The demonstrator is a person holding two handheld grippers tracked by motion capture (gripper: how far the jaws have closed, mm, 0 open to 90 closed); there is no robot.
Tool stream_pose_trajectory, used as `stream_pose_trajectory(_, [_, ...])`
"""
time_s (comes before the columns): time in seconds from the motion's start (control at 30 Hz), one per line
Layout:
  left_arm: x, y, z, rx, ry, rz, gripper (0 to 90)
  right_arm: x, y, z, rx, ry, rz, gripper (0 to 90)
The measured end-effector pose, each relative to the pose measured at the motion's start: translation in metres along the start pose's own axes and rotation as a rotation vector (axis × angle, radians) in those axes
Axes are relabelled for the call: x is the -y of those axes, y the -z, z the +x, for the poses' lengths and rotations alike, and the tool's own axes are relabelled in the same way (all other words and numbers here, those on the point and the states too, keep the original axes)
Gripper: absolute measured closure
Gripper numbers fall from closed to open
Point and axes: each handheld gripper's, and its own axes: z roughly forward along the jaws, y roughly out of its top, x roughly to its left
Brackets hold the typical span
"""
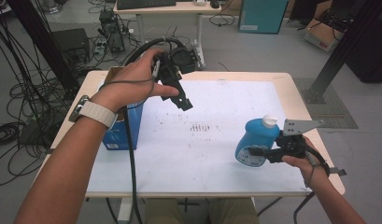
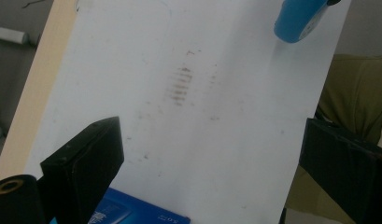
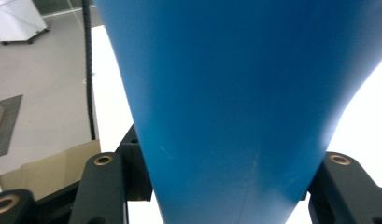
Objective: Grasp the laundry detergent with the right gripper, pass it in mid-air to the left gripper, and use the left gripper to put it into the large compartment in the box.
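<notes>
A blue bottle (image 1: 253, 141) with a white cap (image 1: 270, 121) is tilted above the right part of the white table mat (image 1: 216, 158). My right gripper (image 1: 265, 153) is shut on it. In the right gripper view the bottle's blue body (image 3: 235, 93) sits between the two black jaws. My left gripper (image 1: 185, 101) hangs over the mat's far left, jaws spread wide and holding nothing (image 2: 212, 135). A blue carton (image 1: 124, 127) stands at the left edge under the left forearm. Its top (image 2: 132, 215) and the bottle (image 2: 298, 16) show in the left gripper view.
Brown smudges (image 1: 200, 127) mark the mat's middle. The beige table edge (image 1: 291, 88) frames the mat. Behind the table are a desk (image 1: 170, 9), tangled floor cables (image 1: 20, 93), a teal box (image 1: 263, 16) and a black frame post (image 1: 347, 42).
</notes>
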Motion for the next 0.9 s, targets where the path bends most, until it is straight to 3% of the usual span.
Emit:
stream_pose_trajectory(0.27, [-0.007, 0.013, -0.011, 0.041, -0.02, -0.034, 5.8, -0.024, -0.003, 0.005, -0.085, 0.017, 0.03, 43.0])
stream_pose_trajectory(0.37, [-0.01, 0.018, -0.016, 0.055, -0.034, -0.023, 6.6, -0.032, -0.004, 0.006, -0.111, 0.029, 0.031, 43.0])
stream_pose_trajectory(0.9, [-0.018, 0.033, -0.036, 0.063, -0.08, -0.048, 4.6, -0.071, -0.013, 0.012, -0.212, 0.113, 0.05, 42.9])
